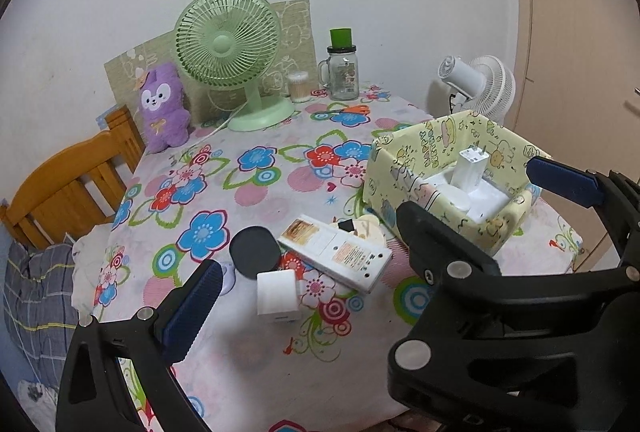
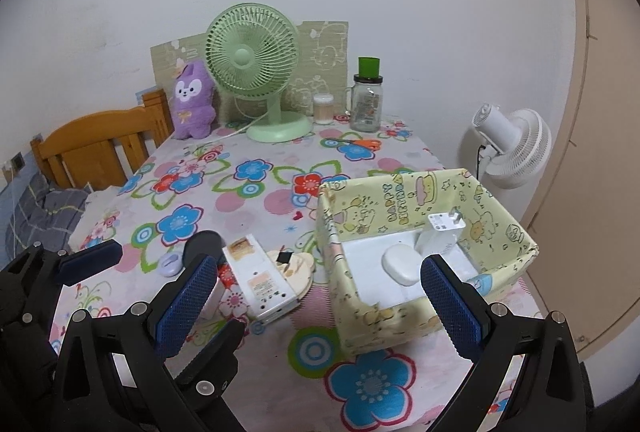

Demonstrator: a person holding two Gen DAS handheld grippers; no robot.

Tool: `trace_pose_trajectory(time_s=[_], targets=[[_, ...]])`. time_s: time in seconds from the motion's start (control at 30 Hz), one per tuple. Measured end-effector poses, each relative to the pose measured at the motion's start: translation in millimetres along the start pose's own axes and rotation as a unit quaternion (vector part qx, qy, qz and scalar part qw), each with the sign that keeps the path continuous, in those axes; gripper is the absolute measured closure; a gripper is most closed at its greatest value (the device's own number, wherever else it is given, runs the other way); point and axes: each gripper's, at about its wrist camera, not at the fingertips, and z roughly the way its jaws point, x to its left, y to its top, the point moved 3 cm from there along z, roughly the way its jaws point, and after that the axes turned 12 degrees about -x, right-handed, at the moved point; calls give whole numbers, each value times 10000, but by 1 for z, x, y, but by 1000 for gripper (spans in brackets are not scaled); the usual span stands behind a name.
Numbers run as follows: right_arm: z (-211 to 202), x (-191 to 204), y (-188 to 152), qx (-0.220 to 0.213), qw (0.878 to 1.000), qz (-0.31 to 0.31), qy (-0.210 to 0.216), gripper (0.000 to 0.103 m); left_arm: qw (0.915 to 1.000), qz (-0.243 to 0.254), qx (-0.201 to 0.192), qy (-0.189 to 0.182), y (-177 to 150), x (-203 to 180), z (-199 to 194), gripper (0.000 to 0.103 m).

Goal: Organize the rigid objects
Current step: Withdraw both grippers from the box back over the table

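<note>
A yellow cartoon-print box (image 1: 400,167) (image 2: 404,328) stands at the right of the floral table. A white plug charger (image 1: 470,167) (image 2: 440,236) and a white oval case (image 1: 456,197) (image 2: 400,264) sit inside it. Left of the box lie a long white power strip (image 1: 336,256) (image 2: 260,280), a black disc (image 1: 254,252) (image 2: 202,246), a white cube (image 1: 278,296), a cream round piece (image 1: 370,228) (image 2: 298,270) and a small lilac item (image 2: 170,264). My left gripper (image 1: 316,284) hangs open above the cube and strip. My right gripper (image 2: 320,264) is open before the box. Their inner fingers overlap.
At the back stand a green fan (image 1: 232,51), a purple plush (image 1: 164,107), a swab jar (image 1: 299,87) and a glass mug jar (image 1: 343,71); orange-handled scissors (image 1: 352,108) lie near. A wooden chair (image 1: 68,187) is left, a white fan (image 1: 484,87) right.
</note>
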Motion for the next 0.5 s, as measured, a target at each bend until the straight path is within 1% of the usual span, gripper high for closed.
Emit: trace_pose_trajectory(time_s=[0.27,0.5], targets=[[2,14,-12,-26,10000,-66,11,0,10000,53,8,1,-13,9,2,0],[8,22,-24,-32,10000,10,46,0,10000,70,21,41,-29,19,9,0]])
